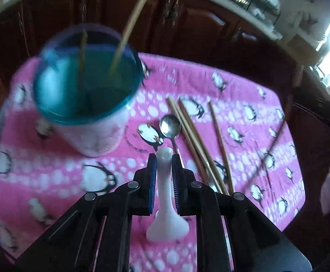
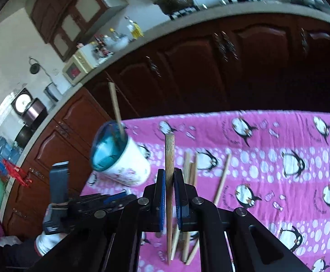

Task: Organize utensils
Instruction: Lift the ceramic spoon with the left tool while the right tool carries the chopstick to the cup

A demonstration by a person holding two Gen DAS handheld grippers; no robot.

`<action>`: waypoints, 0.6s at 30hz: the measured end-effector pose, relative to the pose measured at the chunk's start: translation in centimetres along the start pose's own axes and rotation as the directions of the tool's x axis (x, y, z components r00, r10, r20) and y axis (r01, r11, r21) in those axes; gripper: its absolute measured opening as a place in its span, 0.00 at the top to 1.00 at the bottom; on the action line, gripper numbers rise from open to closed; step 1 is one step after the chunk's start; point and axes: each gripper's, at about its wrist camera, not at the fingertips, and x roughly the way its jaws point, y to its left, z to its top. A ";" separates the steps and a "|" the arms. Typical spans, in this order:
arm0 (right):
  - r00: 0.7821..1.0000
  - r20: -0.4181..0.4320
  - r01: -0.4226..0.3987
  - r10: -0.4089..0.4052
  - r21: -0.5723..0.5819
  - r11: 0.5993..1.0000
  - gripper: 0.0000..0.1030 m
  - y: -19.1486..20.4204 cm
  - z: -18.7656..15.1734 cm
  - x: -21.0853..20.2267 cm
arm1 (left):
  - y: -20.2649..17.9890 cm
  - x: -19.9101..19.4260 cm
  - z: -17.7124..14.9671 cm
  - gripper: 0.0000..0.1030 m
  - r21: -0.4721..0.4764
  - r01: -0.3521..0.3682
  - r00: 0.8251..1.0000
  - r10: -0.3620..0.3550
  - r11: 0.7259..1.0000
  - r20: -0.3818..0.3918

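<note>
Cup (image 1: pixel 87 90) with a translucent blue rim and white patterned body stands ahead and to the left of the left tool (image 1: pixel 163 158), on a pink penguin-print cloth (image 1: pixel 51 172) covering the counter. Two wooden chopsticks (image 1: pixel 128 29) lean inside the cup, their ends rising past its rim. The left tool's two black fingers with blue pads are pressed onto the handle of a white ceramic spoon (image 1: pixel 165 195), pinching it near its narrow end; the spoon's wide bowl hangs back toward the camera, above the cloth. Just ahead and slightly right of this tool lies a metal spoon (image 1: pixel 170 125), bowl pointing away. Right of it, several wooden chopsticks (image 1: pixel 196 145) lie loose on the cloth, close together and roughly parallel, with one more (image 1: pixel 221 145) a little further right. A thin dark stick (image 1: pixel 267 154) lies angled across the cloth further right still.

From the right wrist view, the cup (image 2: pixel 119 156) appears ahead and left of the right tool (image 2: pixel 170 174), with the left tool (image 2: pixel 110 200) low at the left edge. The right tool's fingers are closed on a single wooden chopstick (image 2: pixel 169 158), held nearly upright between the blue pads, its blunt end poking up past the fingertips and its thin end pointing down toward the cloth (image 2: pixel 278 158). Loose chopsticks (image 2: pixel 193 165) lie on the cloth just beyond and below this tool, one (image 2: pixel 221 179) slightly right. Dark wooden cabinets (image 2: pixel 210 68) stand behind the counter.
</note>
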 end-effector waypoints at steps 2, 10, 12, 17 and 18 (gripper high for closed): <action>1.000 0.013 -0.007 0.007 -0.028 1.000 0.93 1.2 0.4 -0.4 | 0.1 -2.1 0.1 0.88 0.008 0.004 0.999 -0.004 1.000 0.032; 0.996 0.084 -0.032 0.041 -0.112 0.993 0.93 6.0 3.1 -2.2 | 1.7 -10.2 2.2 0.88 -0.010 0.001 0.985 0.001 1.000 0.173; 0.992 0.111 -0.045 0.060 -0.132 0.990 0.93 7.3 4.3 -2.6 | 2.2 -12.2 3.5 0.88 -0.021 -0.014 0.973 0.019 1.000 0.230; 0.981 0.183 -0.028 0.061 -0.179 0.983 0.93 10.5 7.5 -2.9 | 4.0 -14.7 7.4 0.88 -0.067 -0.095 0.928 0.113 0.993 0.355; 0.979 0.195 -0.020 0.057 -0.184 0.983 0.93 11.0 8.0 -2.8 | 4.3 -14.6 8.0 0.88 -0.074 -0.116 0.919 0.136 0.990 0.369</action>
